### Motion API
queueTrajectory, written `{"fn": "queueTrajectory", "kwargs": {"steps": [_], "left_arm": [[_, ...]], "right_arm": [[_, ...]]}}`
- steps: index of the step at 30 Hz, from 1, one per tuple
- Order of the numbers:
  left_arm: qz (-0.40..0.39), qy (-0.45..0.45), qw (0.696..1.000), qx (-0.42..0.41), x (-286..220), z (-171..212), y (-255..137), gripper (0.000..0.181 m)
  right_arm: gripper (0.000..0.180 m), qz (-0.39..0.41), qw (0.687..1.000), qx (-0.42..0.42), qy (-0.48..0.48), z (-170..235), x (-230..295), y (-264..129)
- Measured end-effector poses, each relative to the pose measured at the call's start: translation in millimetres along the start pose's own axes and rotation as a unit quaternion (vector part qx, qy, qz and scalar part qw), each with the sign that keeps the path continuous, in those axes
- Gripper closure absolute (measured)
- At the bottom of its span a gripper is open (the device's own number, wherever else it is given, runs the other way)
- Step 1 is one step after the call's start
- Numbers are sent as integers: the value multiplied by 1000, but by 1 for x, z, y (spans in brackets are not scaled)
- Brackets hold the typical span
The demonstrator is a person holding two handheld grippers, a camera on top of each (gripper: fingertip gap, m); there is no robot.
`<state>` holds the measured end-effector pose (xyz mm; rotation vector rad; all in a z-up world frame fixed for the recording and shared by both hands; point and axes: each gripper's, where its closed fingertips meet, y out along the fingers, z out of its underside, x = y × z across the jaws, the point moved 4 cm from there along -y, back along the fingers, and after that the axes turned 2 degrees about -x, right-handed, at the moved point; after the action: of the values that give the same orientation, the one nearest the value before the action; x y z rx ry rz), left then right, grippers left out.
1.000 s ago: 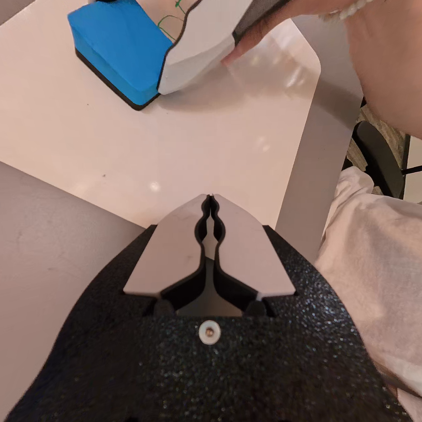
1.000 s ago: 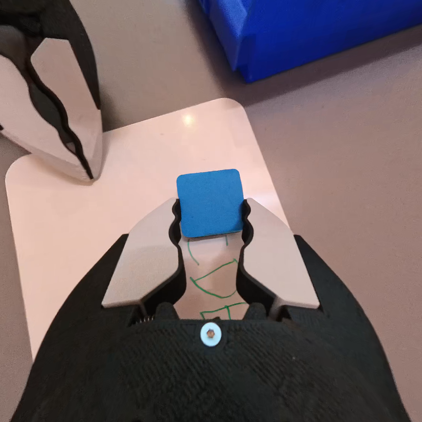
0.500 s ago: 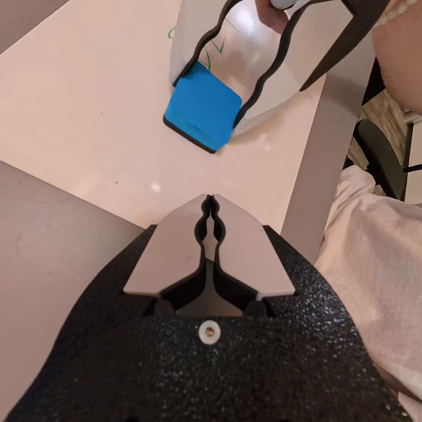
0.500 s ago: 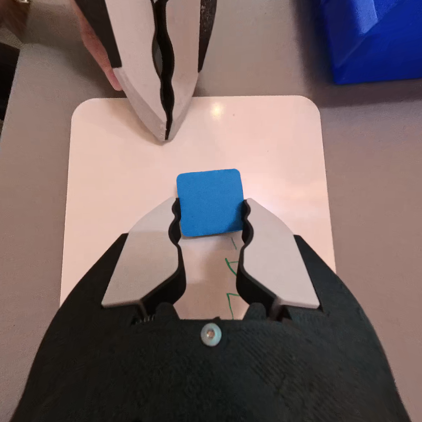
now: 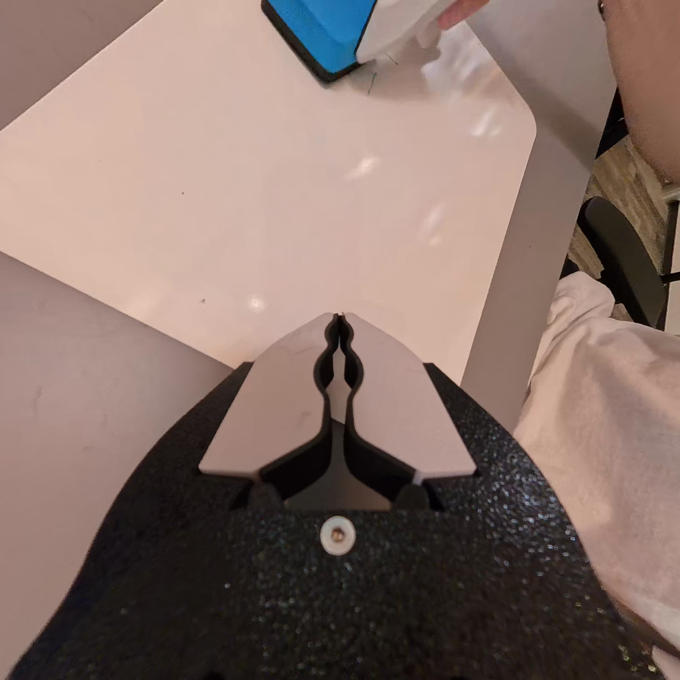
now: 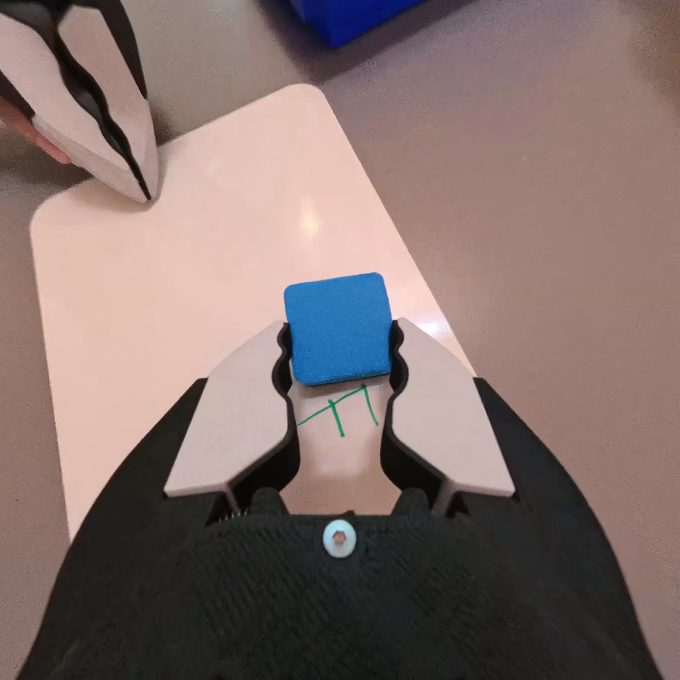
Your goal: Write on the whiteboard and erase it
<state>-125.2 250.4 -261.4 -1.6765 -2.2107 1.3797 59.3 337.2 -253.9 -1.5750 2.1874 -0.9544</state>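
Note:
A white whiteboard (image 6: 184, 294) lies flat on a grey table. My right gripper (image 6: 338, 331) is shut on a blue eraser (image 6: 336, 327) with a black base, pressed on the board near its right edge. Green marker lines (image 6: 340, 414) show on the board just behind the eraser, between my fingers. My left gripper (image 5: 340, 316) is shut and empty, its tips over the board's near corner. In the left wrist view the eraser (image 5: 323, 29) and the blurred right gripper sit at the top, with faint marks (image 5: 372, 82) beside them. In the right wrist view the left gripper (image 6: 145, 197) touches the board's far left corner.
A blue bin (image 6: 353, 18) stands on the table beyond the board. A person's arm (image 5: 644, 92) and a white sleeve (image 5: 607, 441) are at the right of the left wrist view. A black chair (image 5: 622, 254) stands past the table edge. About 15 cm separates my left fingertips from my right.
The right gripper has swept the eraser across the board and turned; fewer green lines show than a second ago. The left gripper has stayed shut at the board's corner.

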Motion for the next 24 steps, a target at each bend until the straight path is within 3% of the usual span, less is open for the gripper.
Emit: {"fn": "queueTrajectory", "kwargs": {"steps": [3, 5, 8, 9, 11, 13, 14, 16, 18, 20, 24], "left_arm": [[0, 0, 1000, -1, 0, 0, 0, 181], [3, 0, 1000, 1, 0, 0, 0, 181], [3, -1, 1000, 1, 0, 0, 0, 181], [2, 0, 1000, 0, 0, 0, 0, 181], [-1, 1, 1000, -1, 0, 0, 0, 181], [0, 1, 1000, -1, 0, 0, 0, 181], [2, 0, 1000, 0, 0, 0, 0, 181], [3, 0, 1000, 1, 0, 0, 0, 181], [0, 2, 1000, 0, 0, 0, 1, 181], [-2, 4, 1000, 0, 0, 0, 1, 181], [2, 4, 1000, 1, 0, 0, 1, 181]], "right_arm": [[127, -84, 990, 34, -109, 7, 49, 3], [127, -88, 982, 73, -152, 13, 59, -4], [127, 39, 998, 48, -30, 23, -3, -27], [127, 37, 999, 7, 26, 27, -14, -33], [127, 1, 997, -35, 68, 29, -7, -33], [127, -110, 994, -6, -15, 30, 45, -24], [127, -123, 991, 18, -58, 32, 61, -24], [127, -59, 990, 66, -106, 37, 50, -34], [128, 41, 997, 60, -40, 44, 7, -51], [127, 37, 999, -2, 19, 48, -6, -56], [127, -13, 995, 54, -84, 44, 33, -44]]}}
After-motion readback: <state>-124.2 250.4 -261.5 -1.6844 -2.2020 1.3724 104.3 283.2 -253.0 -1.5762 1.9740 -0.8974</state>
